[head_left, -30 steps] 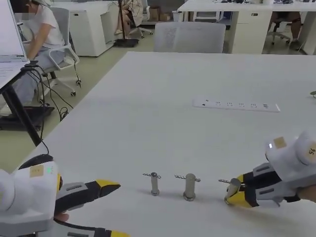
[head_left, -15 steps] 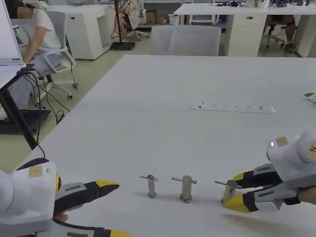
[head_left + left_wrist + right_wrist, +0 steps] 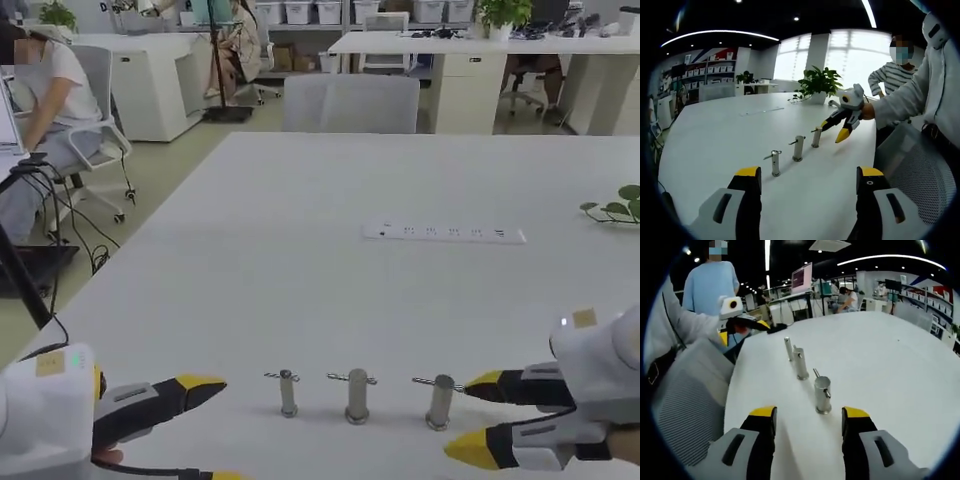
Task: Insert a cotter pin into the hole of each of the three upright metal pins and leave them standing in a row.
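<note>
Right gripper (image 3: pixel 461 416): now spread, off the right metal pin (image 3: pixel 438 402) | left gripper (image 3: pixel 219 430): spread, idle | we judge all three pins (image 3: pixel 357 398) cottered, standing in row: task complete.

White counter (image 3: pixel 300 280), smooth and matte, viewed from its near edge. Three short metal pins stand upright on it in a straight row close to that edge, apart from one another: left pin (image 3: pixel 288 395), middle pin (image 3: pixel 357 399), right pin (image 3: pixel 439 403). Each carries a cotter pin (image 3: pixel 352 379) through the hole near its top, lying crosswise, roughly along the row. Farther back, right of centre, a white power strip (image 3: pixel 443 233) lies flat, roughly parallel to the row. Green leaves (image 3: pixel 612 207) show at the counter's right edge.
</note>
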